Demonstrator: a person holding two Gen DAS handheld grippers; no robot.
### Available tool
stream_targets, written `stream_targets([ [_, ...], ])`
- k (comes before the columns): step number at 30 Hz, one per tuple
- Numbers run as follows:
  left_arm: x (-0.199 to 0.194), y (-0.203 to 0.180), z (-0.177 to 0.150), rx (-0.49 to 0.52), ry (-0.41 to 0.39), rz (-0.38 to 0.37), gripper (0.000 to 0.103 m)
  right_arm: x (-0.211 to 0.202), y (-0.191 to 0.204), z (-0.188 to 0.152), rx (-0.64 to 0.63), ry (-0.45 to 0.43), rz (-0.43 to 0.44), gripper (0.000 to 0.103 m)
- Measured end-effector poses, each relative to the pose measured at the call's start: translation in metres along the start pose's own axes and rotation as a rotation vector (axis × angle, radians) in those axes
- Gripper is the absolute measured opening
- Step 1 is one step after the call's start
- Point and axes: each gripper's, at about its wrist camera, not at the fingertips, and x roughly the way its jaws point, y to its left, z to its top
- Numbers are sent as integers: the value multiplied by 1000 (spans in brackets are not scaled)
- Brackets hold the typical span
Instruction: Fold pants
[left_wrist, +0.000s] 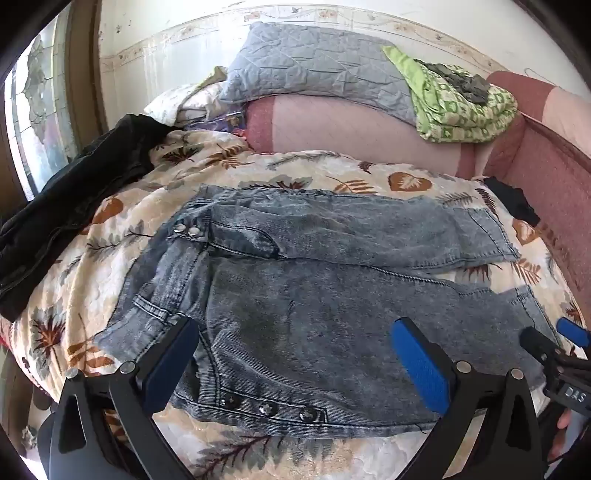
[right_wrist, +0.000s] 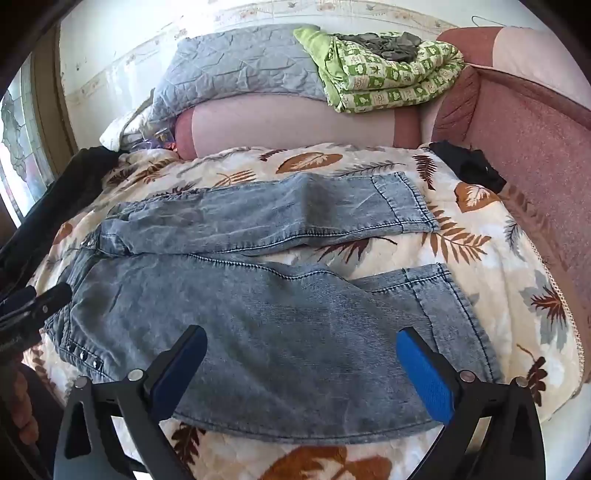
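Pants (right_wrist: 258, 295) flat on the leaf-print bed quilt (right_wrist: 498, 258), legs parted; left hand-held gripper (left_wrist: 295, 354) over the waistband, right hand-held gripper (right_wrist: 301, 363) over the near leg, both spread, empty; judged best: pinch the near edge, carry evenly onto the far leg.

Acid-washed grey-blue denim jeans (left_wrist: 314, 295) lie flat and unfolded across the middle of the frame, waistband with metal snap buttons (left_wrist: 188, 232) at left, both legs spread apart, cuffed hems (right_wrist: 410, 203) at right.
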Motion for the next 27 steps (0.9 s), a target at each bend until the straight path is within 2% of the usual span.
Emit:
stream_targets([
  [2,3,1,2,5,5,0,103,2,2,-2,-15,-5,-1,103],
  [3,1,-7,0,40,-13,35,103,4,4,-4,-22,-9,1,103],
  [7,7,-12,-10,62,-29,12,103,18,5,-18,-6,-56,5,103],
  [10,16,-14,-19,70,-24,18,103,25,3,-22,3,-66,29,103],
  [13,22,-14,-25,73,-31,24,103,31,1,-29,-3,-69,16,103],
  [22,30,-14,-35,98,-74,-39,103,32,3,-28,-6,-75,0,103],
  [27,30,-11,-38,93,-83,-34,103,33,4,-28,-9,-78,-18,103],
])
